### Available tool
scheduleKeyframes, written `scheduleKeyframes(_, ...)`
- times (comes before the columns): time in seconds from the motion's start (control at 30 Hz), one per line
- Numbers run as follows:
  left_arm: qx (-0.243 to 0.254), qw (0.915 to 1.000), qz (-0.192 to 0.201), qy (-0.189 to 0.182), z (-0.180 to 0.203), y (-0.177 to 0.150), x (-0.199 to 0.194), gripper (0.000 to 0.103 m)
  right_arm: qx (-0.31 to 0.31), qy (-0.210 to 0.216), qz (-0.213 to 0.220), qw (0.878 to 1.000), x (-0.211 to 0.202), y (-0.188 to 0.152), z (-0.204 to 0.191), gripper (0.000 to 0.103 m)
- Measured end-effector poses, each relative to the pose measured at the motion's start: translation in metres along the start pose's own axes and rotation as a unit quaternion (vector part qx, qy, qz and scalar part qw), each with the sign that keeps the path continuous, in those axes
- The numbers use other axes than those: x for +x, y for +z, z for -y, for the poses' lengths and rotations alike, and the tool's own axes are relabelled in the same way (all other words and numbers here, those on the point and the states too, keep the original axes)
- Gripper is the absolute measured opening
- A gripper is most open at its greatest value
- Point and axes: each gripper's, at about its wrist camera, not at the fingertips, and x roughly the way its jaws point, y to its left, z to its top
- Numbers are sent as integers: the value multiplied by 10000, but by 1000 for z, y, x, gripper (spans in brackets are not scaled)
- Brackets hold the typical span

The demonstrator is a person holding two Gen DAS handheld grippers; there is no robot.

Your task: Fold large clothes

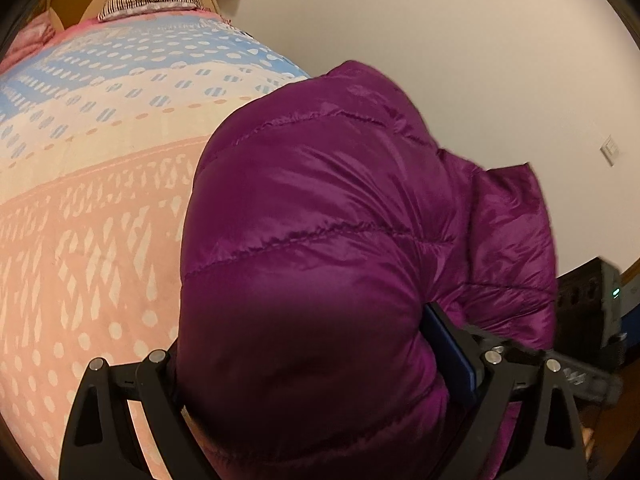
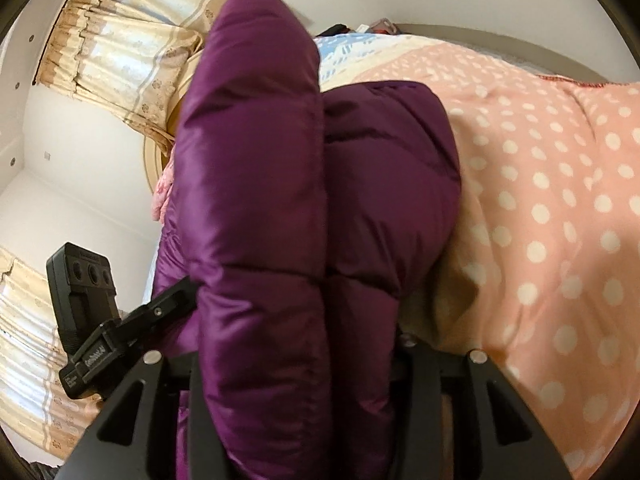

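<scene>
Jacket (image 1: 320, 240): we hold it bunched above the bed (image 1: 88, 220).
Left gripper (image 1: 320, 392): we clamp a thick purple fold.
Right gripper (image 2: 296, 392): jaws pinch two doubled folds.

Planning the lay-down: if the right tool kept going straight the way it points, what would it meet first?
The purple puffer jacket already bunched in the right tool; beyond it, probably the pink polka-dot bedspread, though depth is unclear.
</scene>
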Motion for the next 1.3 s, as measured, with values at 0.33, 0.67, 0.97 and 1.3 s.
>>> scheduleKeyframes(0.33,196,9997,98,132,1,-6,4,102,-345,-1193,717,9897,-72,-5,-20,63)
scheduleKeyframes(0.67,746,9933,469,743,29,10,-42,102,-1343,-2454,1037,9545,-49,37,-69,33)
scheduleKeyframes(0.97,1128,9757,824,1689,47,67,-11,102,-871,-2462,872,9613,-13,30,-25,33)
scheduleKeyframes(1.3,859,9808,316,1724,25,58,47,102,-532,-2125,810,9723,-7,30,-11,34)
